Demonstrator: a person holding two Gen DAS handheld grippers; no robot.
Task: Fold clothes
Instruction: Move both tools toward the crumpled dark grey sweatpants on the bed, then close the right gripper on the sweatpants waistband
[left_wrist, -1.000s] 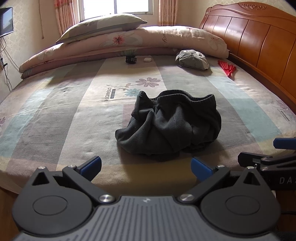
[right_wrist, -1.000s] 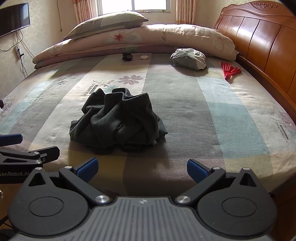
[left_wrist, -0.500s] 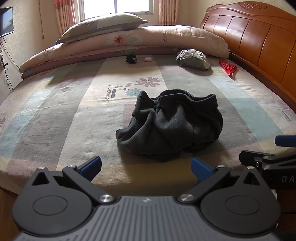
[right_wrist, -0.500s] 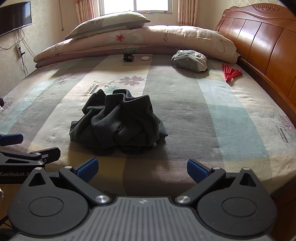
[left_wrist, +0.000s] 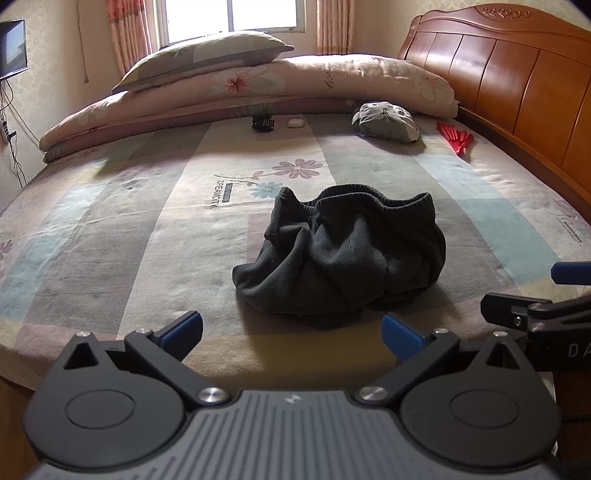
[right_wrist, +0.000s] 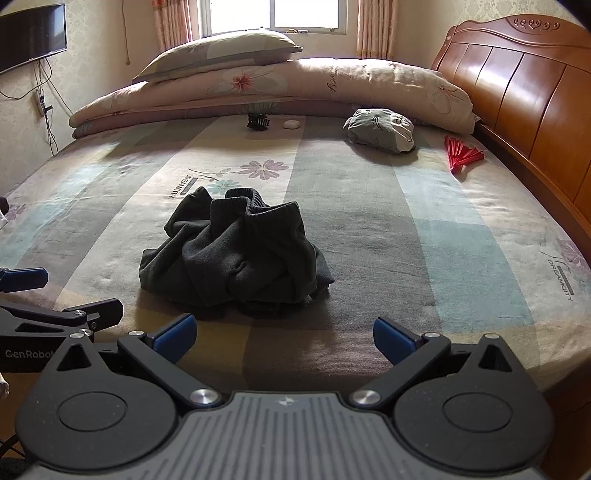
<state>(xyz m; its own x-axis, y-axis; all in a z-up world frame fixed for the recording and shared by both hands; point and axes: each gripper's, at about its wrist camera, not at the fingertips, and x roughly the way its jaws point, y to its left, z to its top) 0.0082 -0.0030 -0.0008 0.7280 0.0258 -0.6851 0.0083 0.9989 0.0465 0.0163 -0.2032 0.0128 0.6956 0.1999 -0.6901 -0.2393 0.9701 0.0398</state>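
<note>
The right claw (left_wrist: 570, 291) is cut off by the left wrist view's edge at 3 o'clock, and the left claw (right_wrist: 55, 291) by the right wrist view's edge at 9 o'clock. The dark garment (left_wrist: 343, 254) is so bunched that its type cannot be told. The small white object (right_wrist: 290, 124) at 12 o'clock is too small to be identified.

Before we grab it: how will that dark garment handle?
Probably floppy: the dark garment lies crumpled in soft folds, so one pinch would leave most hanging. The thick, fleecy-looking fabric suggests some weight and little slip. A push would likely bunch it.
</note>
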